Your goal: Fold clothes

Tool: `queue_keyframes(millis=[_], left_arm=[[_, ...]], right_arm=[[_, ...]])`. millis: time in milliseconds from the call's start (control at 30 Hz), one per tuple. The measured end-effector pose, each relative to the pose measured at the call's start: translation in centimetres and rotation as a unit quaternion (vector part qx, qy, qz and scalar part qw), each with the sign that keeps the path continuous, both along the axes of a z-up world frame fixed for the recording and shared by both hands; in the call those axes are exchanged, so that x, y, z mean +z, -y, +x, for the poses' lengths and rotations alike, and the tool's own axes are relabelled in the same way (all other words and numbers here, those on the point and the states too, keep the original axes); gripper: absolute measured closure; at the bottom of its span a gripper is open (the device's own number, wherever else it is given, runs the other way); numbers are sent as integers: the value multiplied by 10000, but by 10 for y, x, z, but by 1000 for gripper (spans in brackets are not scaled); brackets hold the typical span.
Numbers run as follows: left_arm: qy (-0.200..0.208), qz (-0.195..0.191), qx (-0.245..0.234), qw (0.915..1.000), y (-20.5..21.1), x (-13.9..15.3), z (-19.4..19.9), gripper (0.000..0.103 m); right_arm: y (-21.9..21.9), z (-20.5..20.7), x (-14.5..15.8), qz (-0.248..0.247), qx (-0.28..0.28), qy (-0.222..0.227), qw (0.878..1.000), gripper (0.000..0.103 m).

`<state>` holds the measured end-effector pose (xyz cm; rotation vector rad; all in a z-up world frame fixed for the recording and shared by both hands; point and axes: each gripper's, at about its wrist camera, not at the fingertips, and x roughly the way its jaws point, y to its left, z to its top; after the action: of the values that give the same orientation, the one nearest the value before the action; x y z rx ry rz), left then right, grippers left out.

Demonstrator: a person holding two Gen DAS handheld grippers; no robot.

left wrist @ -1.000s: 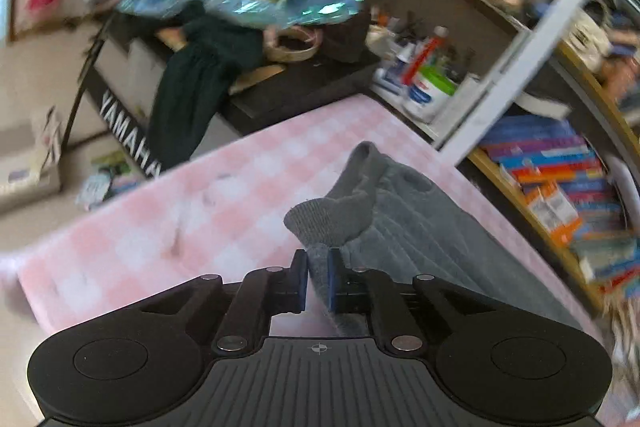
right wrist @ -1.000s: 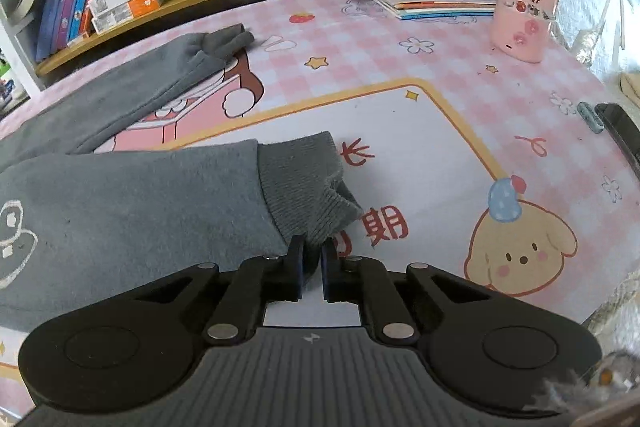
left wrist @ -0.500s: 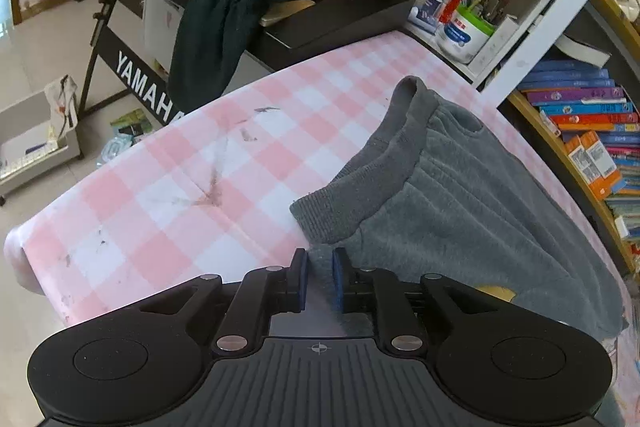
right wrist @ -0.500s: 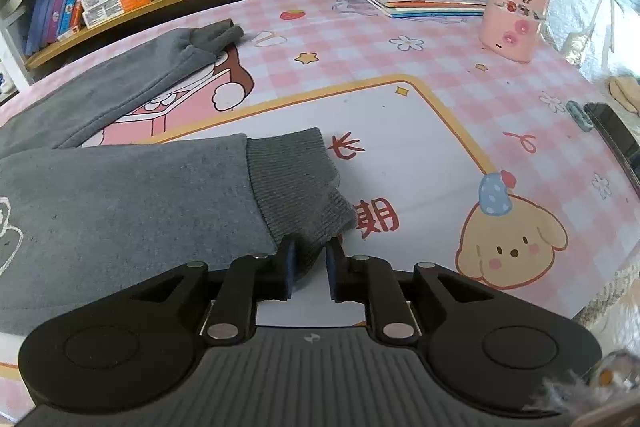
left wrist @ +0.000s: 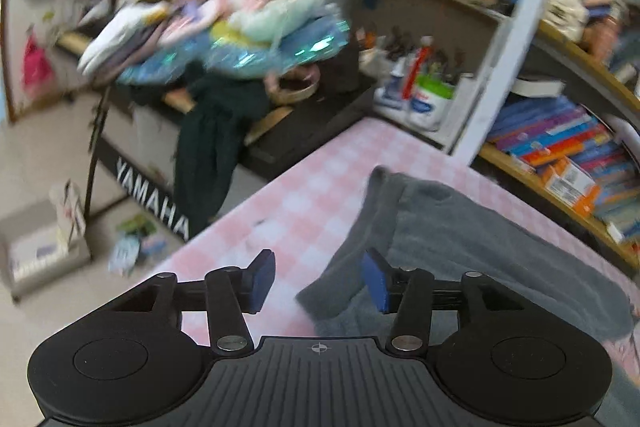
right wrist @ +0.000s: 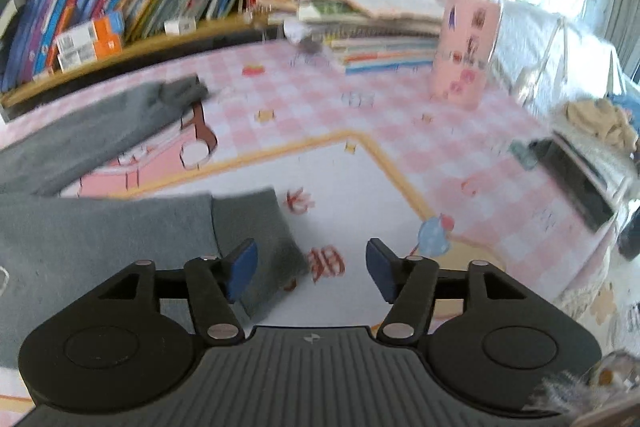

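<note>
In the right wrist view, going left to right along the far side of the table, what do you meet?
Grey sleeve cuff → stack of books and papers → pink sticker-covered container → dark flat device at the table's right edge.

One grey garment (left wrist: 472, 227) lies on one pink checked table (left wrist: 312, 203); two of its ribbed cuffs show in the right wrist view, one near (right wrist: 256, 227) and one far (right wrist: 184, 89); two grippers, the left (left wrist: 318, 281) and the right (right wrist: 310, 265), each with two blue pads, jaws opening, nothing gripped; one pink cup (right wrist: 466, 43); one stack of books (right wrist: 372, 27); one keyboard (left wrist: 152, 203); shelf books too blurred to count.
</note>
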<state>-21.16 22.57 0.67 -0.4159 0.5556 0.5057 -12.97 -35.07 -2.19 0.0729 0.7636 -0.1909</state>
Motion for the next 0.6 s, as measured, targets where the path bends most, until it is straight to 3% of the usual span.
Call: queue_keyframes(millis=[200, 433, 600], left_arm=[[-155, 296, -951, 9949, 31, 5, 25, 39], [-312, 566, -2011, 9774, 65, -2, 46, 32], [-406, 547, -2393, 9686, 70, -7, 57, 28]], right_arm=[[-29, -5, 14, -6, 429, 223, 9988, 35], [-64, -10, 9, -27, 922, 75, 9957, 32], [-81, -13, 2, -39, 1014, -83, 9948, 28]])
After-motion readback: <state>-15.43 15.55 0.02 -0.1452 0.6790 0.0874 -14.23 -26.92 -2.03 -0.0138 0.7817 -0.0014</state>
